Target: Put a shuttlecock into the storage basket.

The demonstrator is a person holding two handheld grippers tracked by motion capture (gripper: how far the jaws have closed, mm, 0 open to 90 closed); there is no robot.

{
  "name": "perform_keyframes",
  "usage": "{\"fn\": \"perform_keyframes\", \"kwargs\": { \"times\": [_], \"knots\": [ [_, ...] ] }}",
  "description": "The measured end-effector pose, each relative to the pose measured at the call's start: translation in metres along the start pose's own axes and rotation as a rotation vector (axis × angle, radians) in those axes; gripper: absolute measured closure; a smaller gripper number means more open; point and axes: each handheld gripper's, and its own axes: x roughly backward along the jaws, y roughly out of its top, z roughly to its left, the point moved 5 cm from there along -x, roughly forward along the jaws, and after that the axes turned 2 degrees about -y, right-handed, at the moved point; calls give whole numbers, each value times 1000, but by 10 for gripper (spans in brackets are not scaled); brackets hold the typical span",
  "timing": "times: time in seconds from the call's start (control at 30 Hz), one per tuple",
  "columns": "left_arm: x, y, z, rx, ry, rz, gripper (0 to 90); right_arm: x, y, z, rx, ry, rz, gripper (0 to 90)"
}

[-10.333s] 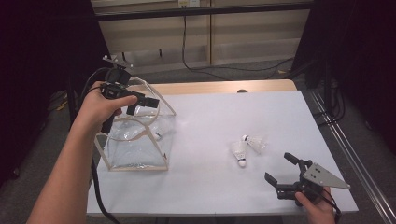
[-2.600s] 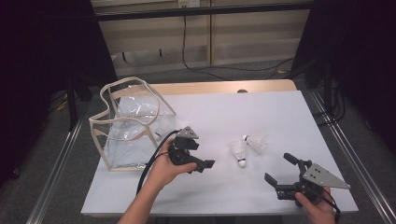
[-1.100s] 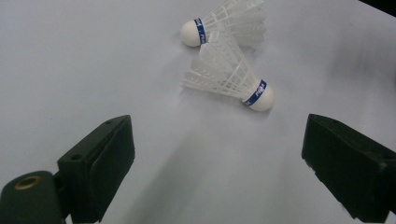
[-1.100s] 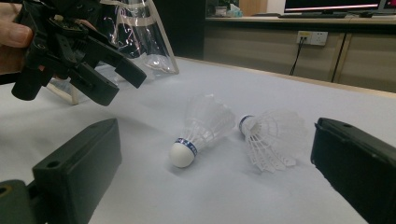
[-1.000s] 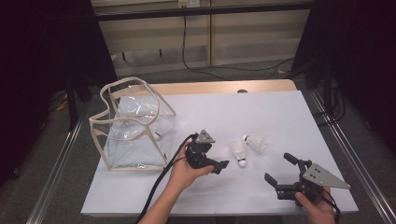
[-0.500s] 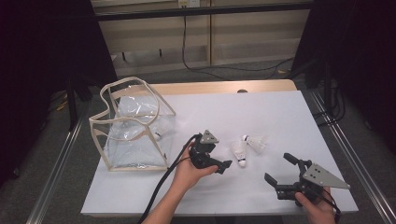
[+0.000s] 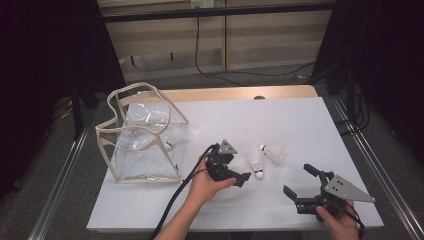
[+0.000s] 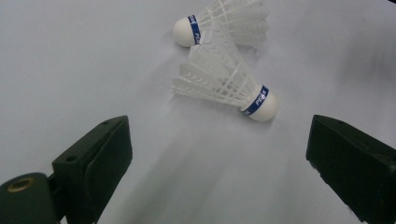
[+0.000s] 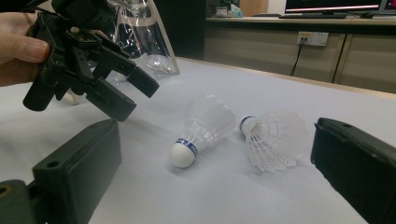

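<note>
Risk: the left tongs (image 7: 239, 178), spread wide, could nudge the near white feathered shuttlecock with blue band (image 8: 229, 86) into the second white shuttlecock (image 8: 224, 21) touching it, or crush its feathers. It lies on the white table (image 7: 280, 125) just ahead, between the jaws, cork rightward. Right tongs (image 7: 299, 186) spread wide, idle, holding nothing.

A lab or office: black curtains (image 7: 45, 60) flank the white desk (image 7: 300, 125), with a wall socket (image 9: 311, 38) and monitors (image 9: 336, 5) at upper right.

Both grippers (image 7: 239, 176) (image 7: 299, 181) low, jaws spread wide, empty.
</note>
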Motion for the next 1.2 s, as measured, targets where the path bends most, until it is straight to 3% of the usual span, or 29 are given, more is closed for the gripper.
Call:
{"fn": "perform_keyframes", "kwargs": {
  "times": [0.13,1.2],
  "knots": [
    [-3,0,-2,-9,-10,0,67,0,0,0,1,-1,0,17],
    [-23,6,-10,15,29,11,61,0,0,0,0,0,-1,17]
  ]
}}
